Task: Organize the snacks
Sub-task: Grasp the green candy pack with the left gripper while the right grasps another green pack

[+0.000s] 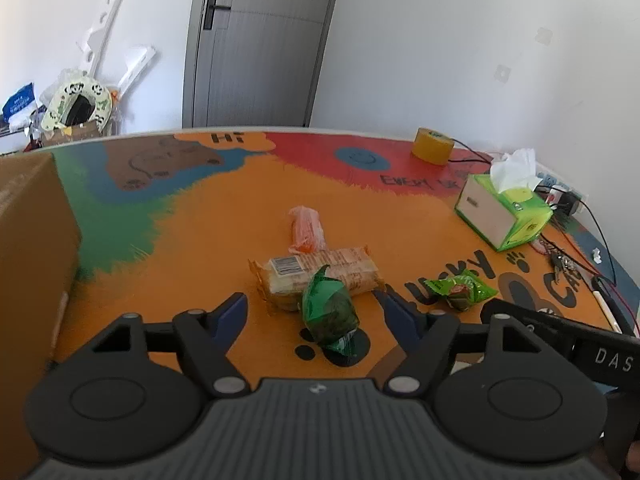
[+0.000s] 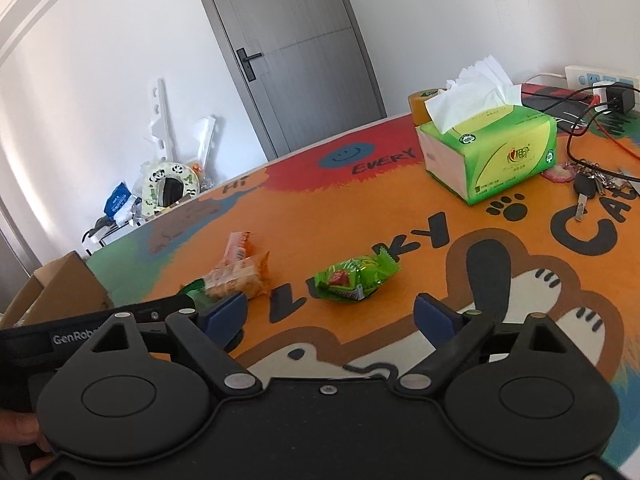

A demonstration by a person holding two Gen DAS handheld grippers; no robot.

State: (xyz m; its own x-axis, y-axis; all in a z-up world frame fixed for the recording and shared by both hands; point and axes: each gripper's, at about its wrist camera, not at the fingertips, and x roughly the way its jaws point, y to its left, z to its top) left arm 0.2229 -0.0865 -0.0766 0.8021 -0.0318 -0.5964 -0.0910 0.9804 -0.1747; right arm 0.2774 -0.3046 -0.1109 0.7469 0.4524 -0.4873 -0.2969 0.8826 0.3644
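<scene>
Cardboard box [image 1: 32,248]: it is standing at about 9 o'clock from our left gripper, on the table edge; we are judging it is the place where the snacks are going.
Left gripper [image 1: 311,307]: we are holding it with jaws partly apart and nothing pressed between the pads; the dark green snack [image 1: 330,314] is lying between the fingers, so we are probably lining up to take it.
Biscuit pack [image 1: 320,274]: it is lying just behind the dark green snack at 12 o'clock, touching it, with the orange sachet [image 1: 306,229] further behind.
Right gripper [image 2: 331,311]: we are holding it wide and empty; the light green snack [image 2: 354,278] is resting at 12 o'clock just ahead of the jaws, apart from them.
Surface: we are working over a colourful printed table mat [image 1: 224,216], mostly orange, flat.
Tissue box [image 2: 490,148]: it is sitting at 1 o'clock, near a tape roll [image 1: 434,146], keys and cables.
Room: white walls and a grey door [image 1: 256,40] are standing behind the table.
</scene>
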